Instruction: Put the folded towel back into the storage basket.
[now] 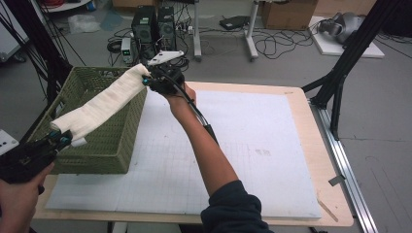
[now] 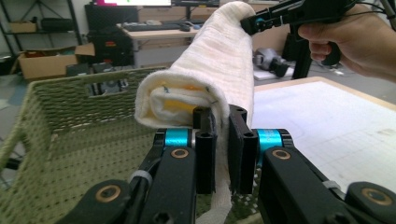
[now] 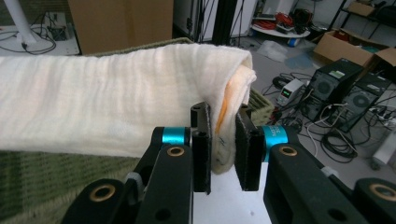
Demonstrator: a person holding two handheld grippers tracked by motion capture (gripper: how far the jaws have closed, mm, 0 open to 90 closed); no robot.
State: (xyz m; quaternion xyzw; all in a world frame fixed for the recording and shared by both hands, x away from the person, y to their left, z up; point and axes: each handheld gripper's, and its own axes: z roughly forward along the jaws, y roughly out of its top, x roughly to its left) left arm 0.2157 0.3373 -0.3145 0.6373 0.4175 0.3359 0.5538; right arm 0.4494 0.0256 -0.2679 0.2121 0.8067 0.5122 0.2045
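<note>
A folded cream towel [image 1: 104, 102] hangs stretched over the green woven basket [image 1: 102, 145] at the table's left. My left gripper [image 1: 62, 138] is shut on the towel's near end [image 2: 177, 100], low at the basket's near left corner. My right gripper [image 1: 148, 80] is shut on the far end [image 3: 229, 88], above the basket's far right corner. In the left gripper view the right gripper [image 2: 261, 21] pinches the towel's top at upper right. The towel [image 3: 102, 107] runs off to the left in the right gripper view, with the basket [image 3: 56, 186] beneath it.
A white gridded mat [image 1: 233, 145] covers the wooden table [image 1: 311, 131] right of the basket. Computer towers [image 1: 153, 26], cables and cardboard boxes sit on the floor beyond. A black frame leg [image 1: 340, 73] stands at the table's far right.
</note>
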